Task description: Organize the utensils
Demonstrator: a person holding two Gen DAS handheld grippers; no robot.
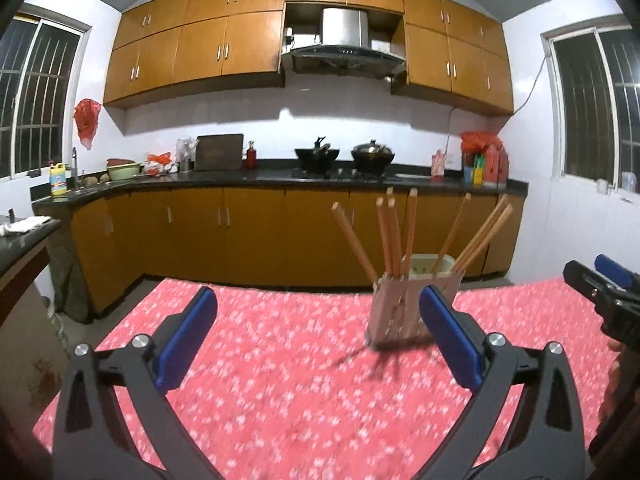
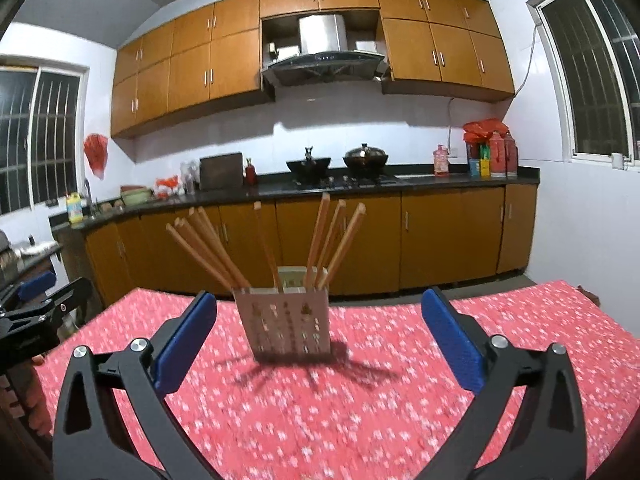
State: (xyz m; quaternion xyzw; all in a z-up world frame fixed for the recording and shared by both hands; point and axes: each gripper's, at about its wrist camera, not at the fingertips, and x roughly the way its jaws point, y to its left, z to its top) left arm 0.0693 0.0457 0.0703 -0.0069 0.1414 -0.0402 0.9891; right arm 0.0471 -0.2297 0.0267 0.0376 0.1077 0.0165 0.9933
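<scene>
On the worktop [image 2: 360, 420] only the holder [image 2: 286, 322] stood in my way, its chopsticks [image 2: 208, 248] fanning out left and right above it. Bare cloth lay open all round it, so both spread grippers had clear passage on either side.

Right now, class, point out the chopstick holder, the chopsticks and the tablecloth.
chopstick holder [image 2: 286, 320], right wrist view, front wall.
chopsticks [image 2: 320, 232], right wrist view, one stick's shaft.
tablecloth [image 2: 320, 420], right wrist view, bare patch.

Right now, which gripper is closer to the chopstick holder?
Probably right, by a little. The right gripper faces the chopstick holder head-on, open. The left gripper is open too, with the holder off towards its right finger.
</scene>
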